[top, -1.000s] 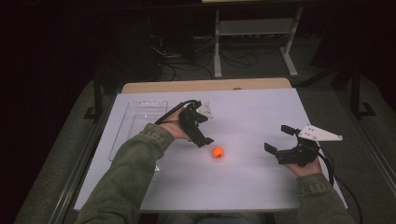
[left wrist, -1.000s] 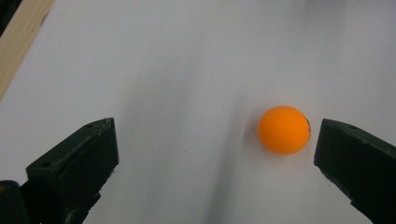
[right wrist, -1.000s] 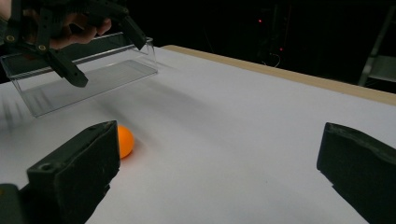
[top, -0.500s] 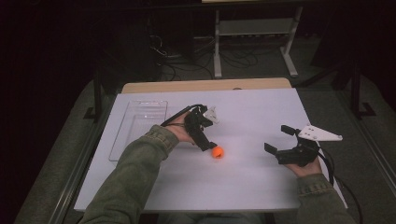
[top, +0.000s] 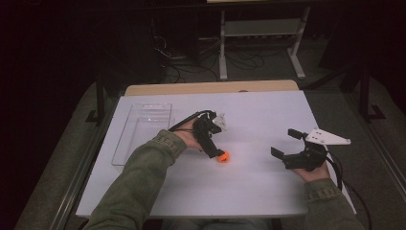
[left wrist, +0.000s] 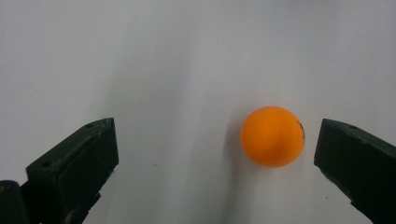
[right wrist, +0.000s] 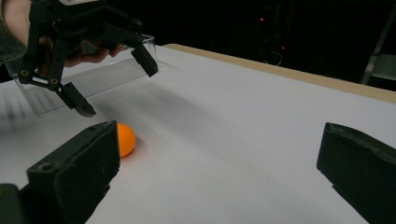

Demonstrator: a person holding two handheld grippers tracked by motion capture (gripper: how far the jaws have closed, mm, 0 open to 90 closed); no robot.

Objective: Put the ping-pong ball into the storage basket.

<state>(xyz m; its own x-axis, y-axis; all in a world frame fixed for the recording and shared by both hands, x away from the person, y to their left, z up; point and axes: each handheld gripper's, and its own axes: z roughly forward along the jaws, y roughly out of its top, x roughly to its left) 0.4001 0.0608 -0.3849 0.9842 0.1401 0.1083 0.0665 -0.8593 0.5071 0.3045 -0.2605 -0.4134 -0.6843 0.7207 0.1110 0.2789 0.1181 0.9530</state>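
One orange ball (left wrist: 272,136) lay on the white surface (top: 268,115), between the spread jaws of your left gripper (top: 216,154) (nearer one jaw, untouched). Step: pre-grasp. Next you needed to centre, lower, then close. Your right gripper (top: 288,142) waited well apart, jaws spread.
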